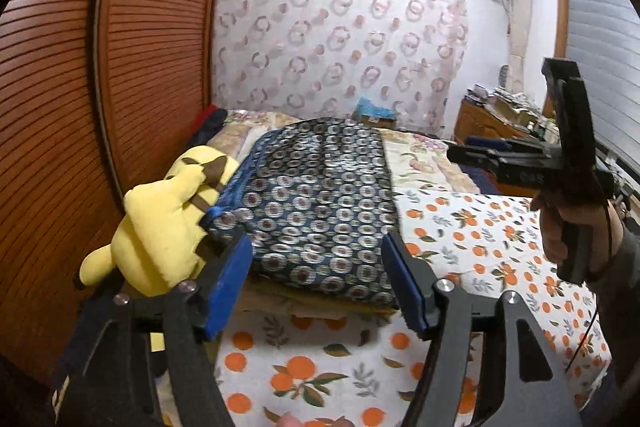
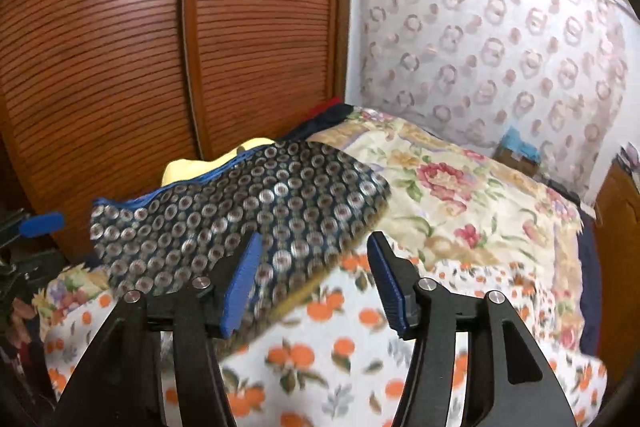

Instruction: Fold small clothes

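A dark blue garment with silver circles [image 1: 320,203] lies folded flat on the bed, on top of a yellowish layer; it also shows in the right wrist view [image 2: 248,211]. My left gripper [image 1: 316,287] is open and empty, jaws wide, just in front of the garment's near edge. My right gripper [image 2: 312,283] is open and empty, hovering over the garment's near right corner. In the left wrist view the right gripper [image 1: 460,153] is held up in a hand at the right, side-on.
An orange-print sheet [image 1: 480,239] covers the bed. A yellow plush toy [image 1: 168,219] lies left of the garment against the slatted wooden wardrobe door [image 1: 80,87]. A floral quilt [image 2: 460,195] lies beyond. A cluttered dresser [image 1: 492,115] stands at the far right.
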`<state>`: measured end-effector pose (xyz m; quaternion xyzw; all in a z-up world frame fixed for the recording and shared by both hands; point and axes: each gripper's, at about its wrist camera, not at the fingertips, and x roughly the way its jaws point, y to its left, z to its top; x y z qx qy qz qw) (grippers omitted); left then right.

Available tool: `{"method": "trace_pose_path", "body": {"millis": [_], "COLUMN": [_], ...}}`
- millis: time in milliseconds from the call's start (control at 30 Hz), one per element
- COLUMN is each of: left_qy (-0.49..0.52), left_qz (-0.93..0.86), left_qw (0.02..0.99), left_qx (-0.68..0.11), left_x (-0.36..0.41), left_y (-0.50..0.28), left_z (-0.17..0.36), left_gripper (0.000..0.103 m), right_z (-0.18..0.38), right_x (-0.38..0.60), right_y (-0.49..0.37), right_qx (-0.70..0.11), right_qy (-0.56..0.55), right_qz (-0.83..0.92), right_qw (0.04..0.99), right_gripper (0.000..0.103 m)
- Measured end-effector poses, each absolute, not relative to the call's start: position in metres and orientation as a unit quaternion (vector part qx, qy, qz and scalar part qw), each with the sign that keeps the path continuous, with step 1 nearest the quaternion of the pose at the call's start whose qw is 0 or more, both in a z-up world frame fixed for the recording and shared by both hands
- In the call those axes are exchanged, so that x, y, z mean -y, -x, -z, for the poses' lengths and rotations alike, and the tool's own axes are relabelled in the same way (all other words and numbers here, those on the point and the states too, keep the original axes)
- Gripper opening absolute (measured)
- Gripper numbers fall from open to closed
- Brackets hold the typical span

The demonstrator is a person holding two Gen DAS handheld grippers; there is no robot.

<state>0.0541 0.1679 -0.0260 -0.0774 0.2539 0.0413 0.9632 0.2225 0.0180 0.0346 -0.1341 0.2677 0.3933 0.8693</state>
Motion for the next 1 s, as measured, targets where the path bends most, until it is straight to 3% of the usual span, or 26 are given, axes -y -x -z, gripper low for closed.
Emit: {"method": "trace_pose_path", "body": {"millis": [333,1000], "left_qy": [0.051,0.026], "left_qz": [0.012,0.066], "left_qw": [0.966,0.962], "left_qx": [-0.255,-0.263], "left_x": [-0.117,-0.021], "left_y": [-0.053,-0.064], "left_z": [0.026,0.017], "left_gripper": [0.069,0.069], "right_z": [-0.028,-0.026], "right_x": [0.052,0.182], "right_y": [-0.164,-0.085], "right_qx": [-0.267,-0.250], "right_qy": [0.109,0.048], "right_qz": [-0.348,-0.202], "right_qw": [0.892,0.946], "right_gripper": [0.071,0.072]}}
